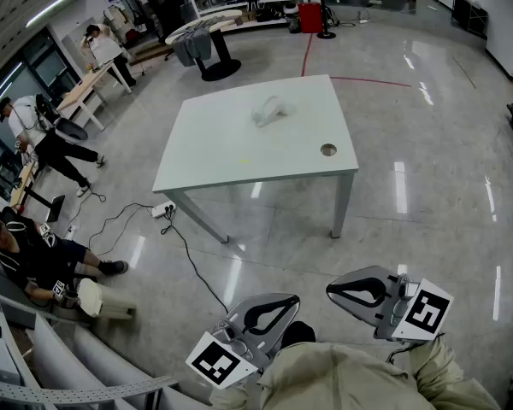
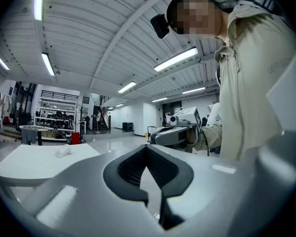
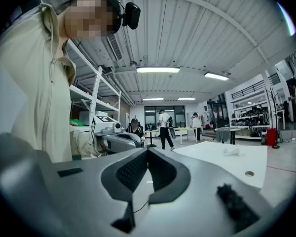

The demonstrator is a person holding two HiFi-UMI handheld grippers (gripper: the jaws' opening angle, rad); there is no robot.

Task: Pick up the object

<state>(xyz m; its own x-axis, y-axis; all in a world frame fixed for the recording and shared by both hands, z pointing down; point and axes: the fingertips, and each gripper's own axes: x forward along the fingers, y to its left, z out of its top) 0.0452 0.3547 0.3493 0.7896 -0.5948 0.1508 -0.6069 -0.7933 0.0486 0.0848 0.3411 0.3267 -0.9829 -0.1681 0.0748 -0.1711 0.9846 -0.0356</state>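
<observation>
A small white crumpled object (image 1: 269, 109) lies on the far half of a white table (image 1: 214, 156), well ahead of both grippers. It also shows as a pale lump in the left gripper view (image 2: 64, 151) and the right gripper view (image 3: 232, 152). My left gripper (image 1: 293, 300) is held low by the person's chest, jaws shut on nothing (image 2: 147, 146). My right gripper (image 1: 330, 290) hangs beside it, tips meeting and empty (image 3: 147, 149). Each gripper points across toward the other; both are far from the table.
A round cable hole (image 1: 328, 150) sits near the table's right front corner. A power strip (image 1: 162, 210) and cables trail on the floor left of the table. A person sits on the floor (image 1: 34, 259) at left; others stand by benches (image 1: 43, 135).
</observation>
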